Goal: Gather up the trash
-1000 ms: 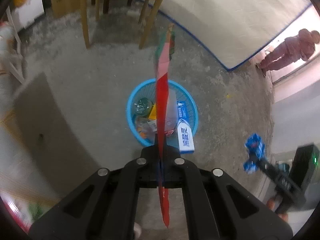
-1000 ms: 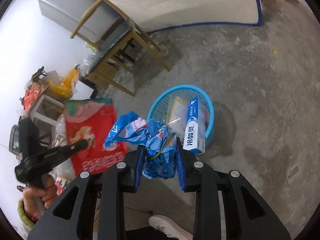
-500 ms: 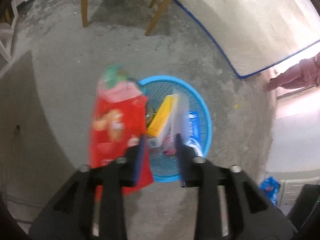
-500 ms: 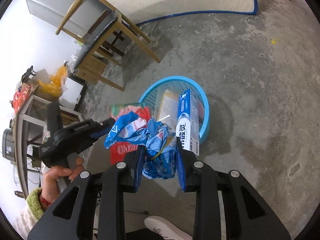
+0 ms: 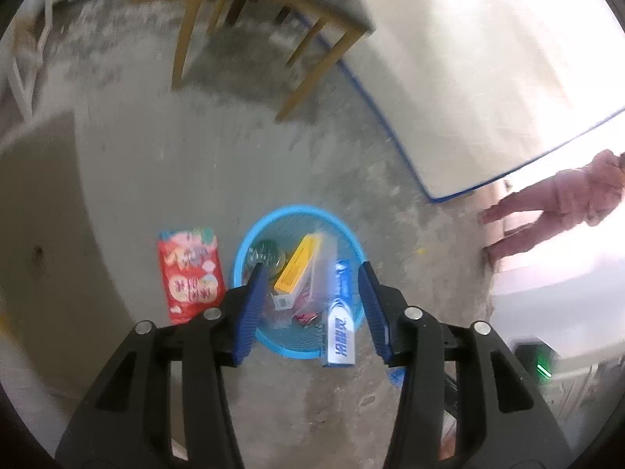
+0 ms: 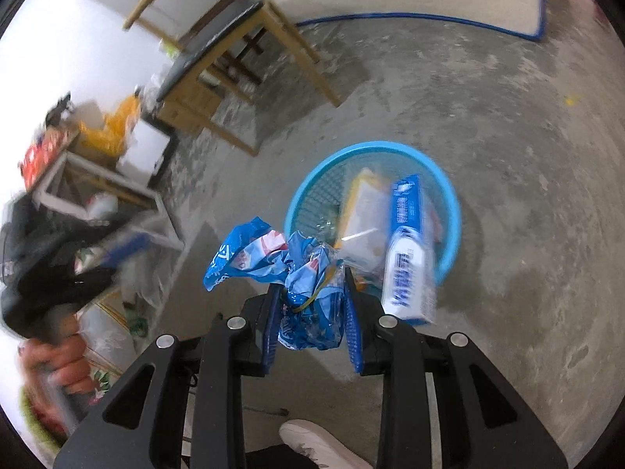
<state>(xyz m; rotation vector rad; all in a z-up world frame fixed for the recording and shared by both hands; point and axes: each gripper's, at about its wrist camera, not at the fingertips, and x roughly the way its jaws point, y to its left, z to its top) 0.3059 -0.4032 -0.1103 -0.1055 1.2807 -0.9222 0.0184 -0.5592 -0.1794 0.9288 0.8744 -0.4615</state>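
A round blue mesh basket (image 5: pixel 299 208) stands on the concrete floor, holding a yellow box (image 5: pixel 299 269), a blue-white toothpaste box (image 5: pixel 341 324) leaning over its rim, and other scraps. My left gripper (image 5: pixel 311 269) hovers above it, its jaws opening with nothing between them. A red snack bag (image 5: pixel 189 273) sits outside the basket, just left of it. My right gripper (image 6: pixel 311 285) is shut on a crumpled blue wrapper (image 6: pixel 304 297), held near the basket's (image 6: pixel 375 144) near-left rim. The left gripper (image 6: pixel 78 265) shows blurred at the left.
A wooden chair (image 5: pixel 273 19) stands beyond the basket, and a mattress with a blue edge (image 5: pixel 468 78) lies at the right. A person in pink (image 5: pixel 554 203) stands far right. Cluttered shelves (image 6: pixel 90 148) line the left. A white shoe (image 6: pixel 312 441) is below my right gripper.
My left gripper has opened and let go of the red bag, which has come down left of the basket. The right gripper has carried the blue wrapper closer to the basket.
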